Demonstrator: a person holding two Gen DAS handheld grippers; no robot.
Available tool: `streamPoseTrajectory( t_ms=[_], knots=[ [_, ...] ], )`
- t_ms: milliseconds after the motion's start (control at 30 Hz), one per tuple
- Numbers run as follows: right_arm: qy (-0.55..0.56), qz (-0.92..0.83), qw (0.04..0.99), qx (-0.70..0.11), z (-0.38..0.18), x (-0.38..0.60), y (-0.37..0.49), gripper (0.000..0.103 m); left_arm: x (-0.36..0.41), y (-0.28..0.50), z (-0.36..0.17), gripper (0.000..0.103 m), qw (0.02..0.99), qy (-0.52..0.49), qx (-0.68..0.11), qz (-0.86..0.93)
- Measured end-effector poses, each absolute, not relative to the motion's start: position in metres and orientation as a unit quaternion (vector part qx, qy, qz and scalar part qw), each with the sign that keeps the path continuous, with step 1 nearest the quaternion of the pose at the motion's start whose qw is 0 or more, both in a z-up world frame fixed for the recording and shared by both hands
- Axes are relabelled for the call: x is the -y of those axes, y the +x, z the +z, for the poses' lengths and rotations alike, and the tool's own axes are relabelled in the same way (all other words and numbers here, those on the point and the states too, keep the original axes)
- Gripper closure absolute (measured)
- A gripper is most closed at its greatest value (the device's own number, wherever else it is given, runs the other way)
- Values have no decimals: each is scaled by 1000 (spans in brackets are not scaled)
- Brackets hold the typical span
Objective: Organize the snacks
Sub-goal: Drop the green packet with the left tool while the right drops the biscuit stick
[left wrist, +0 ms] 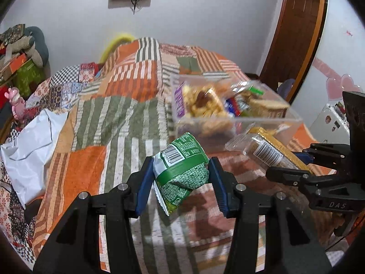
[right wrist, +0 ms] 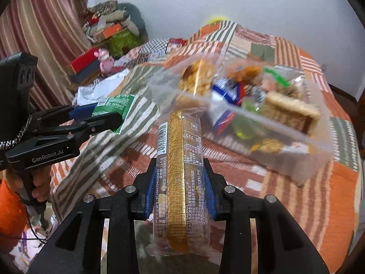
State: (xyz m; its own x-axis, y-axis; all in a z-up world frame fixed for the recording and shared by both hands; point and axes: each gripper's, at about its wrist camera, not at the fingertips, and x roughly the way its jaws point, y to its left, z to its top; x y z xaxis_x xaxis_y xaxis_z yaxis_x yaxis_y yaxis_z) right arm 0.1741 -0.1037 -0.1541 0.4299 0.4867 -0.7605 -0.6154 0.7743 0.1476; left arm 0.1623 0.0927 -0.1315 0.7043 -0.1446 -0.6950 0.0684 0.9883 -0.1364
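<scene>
Two packets up off the bed, one in each tool, both short of the clear plastic box that sits on the patchwork quilt and already carries a jumble of wrapped snacks.

Left tool: closed on the green snack packet, blue pads pinching its crumpled middle, barcode end up and a loose flap hanging below. Right tool: closed on the long clear cookie pack with the gold strip, gripped near the middle of its length, its far end pointing at the near wall of the box.

For doing the drop well, as a judgement: carry each packet above the rim before letting go, not against the wall, since the box looks light and likely to slide on soft bedding. Take turns, one tool over the opening at a time, as the two stand close together. Lay the long pack flat along the box's length rather than end-first; aim the green packet at a gap near the left end. Open only once the packet is clearly inside the rim. Keep the squeeze modest on the green packet; contents probably crush.

Count: two tools, two packets held, one box. Inside the box, too blurred for a firm figure; several wrapped items at least, among them a nut bar, a pale wafer block, something blue and red. One white bag lying on the bed to the left.
</scene>
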Motion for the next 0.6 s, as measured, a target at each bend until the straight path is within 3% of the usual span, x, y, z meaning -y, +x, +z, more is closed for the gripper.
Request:
streamPoseTrajectory(
  t_ms=[600],
  knots=[
    [-20, 268, 904, -333, -100, 154, 197, 70, -52, 190, -94, 55, 934, -59, -339, -98]
  ],
)
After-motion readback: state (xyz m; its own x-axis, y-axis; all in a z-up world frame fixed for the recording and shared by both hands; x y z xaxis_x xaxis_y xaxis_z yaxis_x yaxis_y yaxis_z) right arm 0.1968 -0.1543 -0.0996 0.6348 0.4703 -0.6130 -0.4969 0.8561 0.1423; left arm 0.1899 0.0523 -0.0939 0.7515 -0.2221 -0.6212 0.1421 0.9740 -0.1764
